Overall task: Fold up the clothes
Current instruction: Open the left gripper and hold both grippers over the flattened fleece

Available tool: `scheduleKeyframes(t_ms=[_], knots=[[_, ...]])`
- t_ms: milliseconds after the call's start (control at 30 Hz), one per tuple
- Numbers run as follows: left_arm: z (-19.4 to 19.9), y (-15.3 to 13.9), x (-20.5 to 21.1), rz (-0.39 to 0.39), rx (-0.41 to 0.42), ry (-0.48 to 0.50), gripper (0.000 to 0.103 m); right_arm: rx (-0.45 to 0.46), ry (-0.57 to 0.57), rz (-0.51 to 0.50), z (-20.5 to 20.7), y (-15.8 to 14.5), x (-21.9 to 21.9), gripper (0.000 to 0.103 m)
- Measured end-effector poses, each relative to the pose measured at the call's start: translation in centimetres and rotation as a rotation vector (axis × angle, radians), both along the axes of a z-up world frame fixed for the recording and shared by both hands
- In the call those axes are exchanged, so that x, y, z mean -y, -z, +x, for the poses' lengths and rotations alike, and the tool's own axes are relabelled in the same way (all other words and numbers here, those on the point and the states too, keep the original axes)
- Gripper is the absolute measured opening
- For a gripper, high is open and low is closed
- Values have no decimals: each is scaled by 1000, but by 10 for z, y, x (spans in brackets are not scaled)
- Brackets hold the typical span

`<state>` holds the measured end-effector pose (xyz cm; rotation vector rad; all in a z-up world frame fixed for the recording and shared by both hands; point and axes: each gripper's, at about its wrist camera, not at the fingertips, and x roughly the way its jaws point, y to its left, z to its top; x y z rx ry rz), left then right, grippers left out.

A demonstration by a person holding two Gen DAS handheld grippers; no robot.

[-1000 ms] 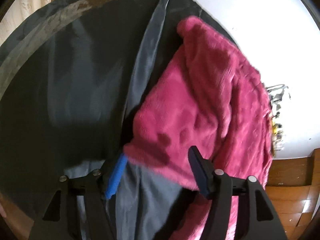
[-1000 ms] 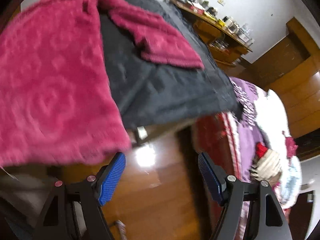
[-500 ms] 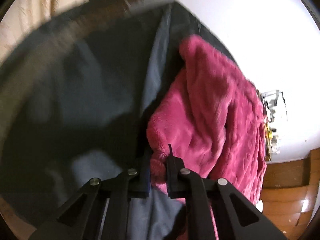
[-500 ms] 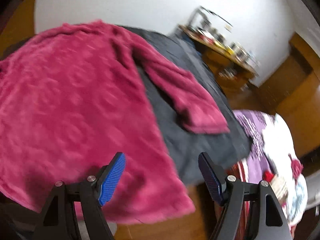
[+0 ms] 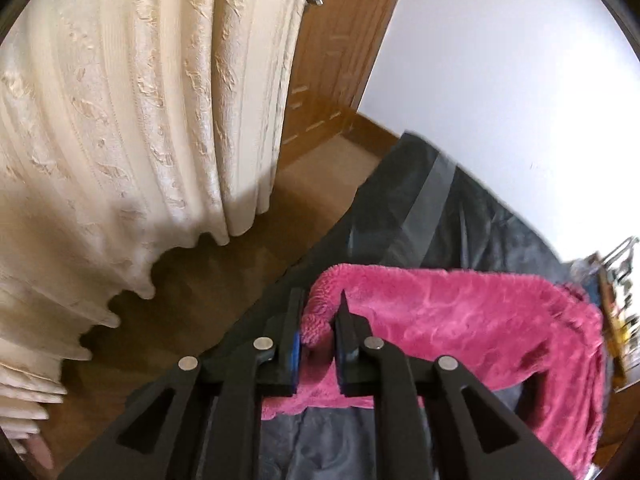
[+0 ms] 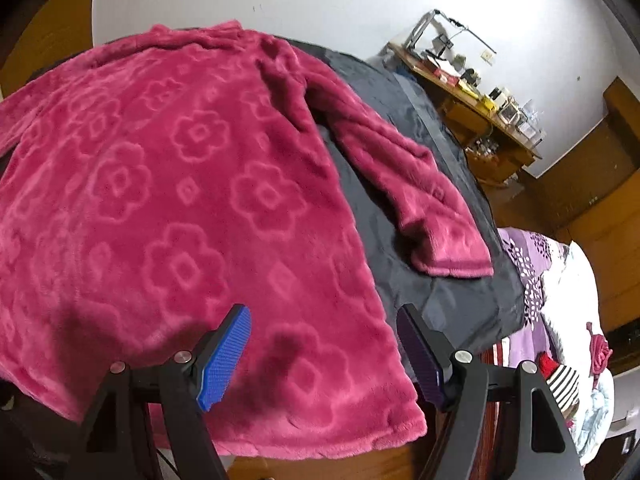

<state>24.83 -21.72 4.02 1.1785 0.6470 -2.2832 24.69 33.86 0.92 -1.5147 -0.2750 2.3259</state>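
Note:
A magenta fleece garment [image 6: 168, 184] with an embossed flower pattern lies spread on a dark grey cloth-covered table [image 6: 432, 280]. One sleeve [image 6: 416, 192] stretches toward the right. In the left wrist view my left gripper [image 5: 318, 320] is shut on a bunched edge of the garment [image 5: 460, 312] and holds it lifted above the table. My right gripper [image 6: 324, 344] is open and empty, hovering just above the garment's lower hem near the table's front edge.
A cream curtain [image 5: 132, 128] hangs at the left over a brown floor [image 5: 224, 280], beside a wooden door [image 5: 340, 40]. A cluttered wooden desk [image 6: 472, 92] stands against the white wall. A bed with purple patterned bedding [image 6: 560, 304] lies right of the table.
My left gripper closed on the garment's edge and swung up and left with it, bringing the curtain into view. My right gripper moved in over the garment's hem, staying open.

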Motion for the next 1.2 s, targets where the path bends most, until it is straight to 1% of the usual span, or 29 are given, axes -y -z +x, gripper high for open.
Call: scheduleKeyframes(t_ms=[100, 133, 167, 267, 333, 400, 433, 500, 567, 600, 633, 700, 733, 767, 833, 867, 900, 933, 967, 1033, 1100, 1200], knots=[[-8, 5, -16, -24, 47, 35, 32, 25, -6, -7, 6, 4, -6, 77], [-9, 6, -22, -28, 56, 45, 41, 30, -7, -11, 9, 6, -7, 77], [-9, 7, -32, -30, 64, 55, 47, 35, -8, -18, 11, 7, -9, 77], [-11, 13, -59, -41, 88, 83, 55, 45, -15, -40, 17, 13, -16, 77], [-4, 12, -80, -68, 107, 90, 58, 42, -23, -58, 20, 15, -21, 77], [4, 10, -99, -73, 106, 115, 60, 34, -35, -83, 20, 16, -25, 77], [8, 8, -114, -69, 100, 146, 61, 30, -48, -101, 18, 16, -27, 77], [12, 5, -154, -46, 76, 240, 62, 21, -77, -138, 12, 18, -29, 77], [15, 3, -202, 2, 45, 369, 69, 8, -128, -179, 0, 20, -28, 77], [15, 5, -226, 36, 32, 433, 70, 8, -162, -198, -9, 21, -24, 77], [15, 9, -254, 86, 21, 500, 72, 7, -196, -218, -18, 23, -20, 77], [17, 23, -308, 171, 29, 625, 72, 8, -265, -254, -36, 26, -13, 77], [19, 32, -336, 189, 45, 691, 72, 17, -300, -264, -44, 30, -9, 77], [22, 42, -359, 170, 73, 744, 72, 33, -334, -267, -51, 35, -5, 77], [29, 64, -398, 90, 141, 814, 72, 82, -389, -265, -62, 51, -3, 77], [34, 74, -407, 54, 173, 820, 72, 131, -407, -272, -65, 62, -4, 77], [38, 83, -412, 31, 199, 816, 72, 163, -421, -288, -65, 71, -6, 83], [43, 91, -413, 10, 223, 801, 72, 159, -433, -305, -62, 74, -9, 86], [49, 96, -410, -15, 229, 787, 72, 158, -441, -313, -57, 76, -11, 88], [62, 100, -405, -73, 219, 768, 72, 162, -458, -310, -47, 78, -11, 93], [74, 103, -405, -139, 229, 770, 72, 155, -464, -311, -36, 81, -12, 94], [88, 104, -399, -168, 243, 750, 73, 150, -439, -351, -23, 81, -16, 95]])
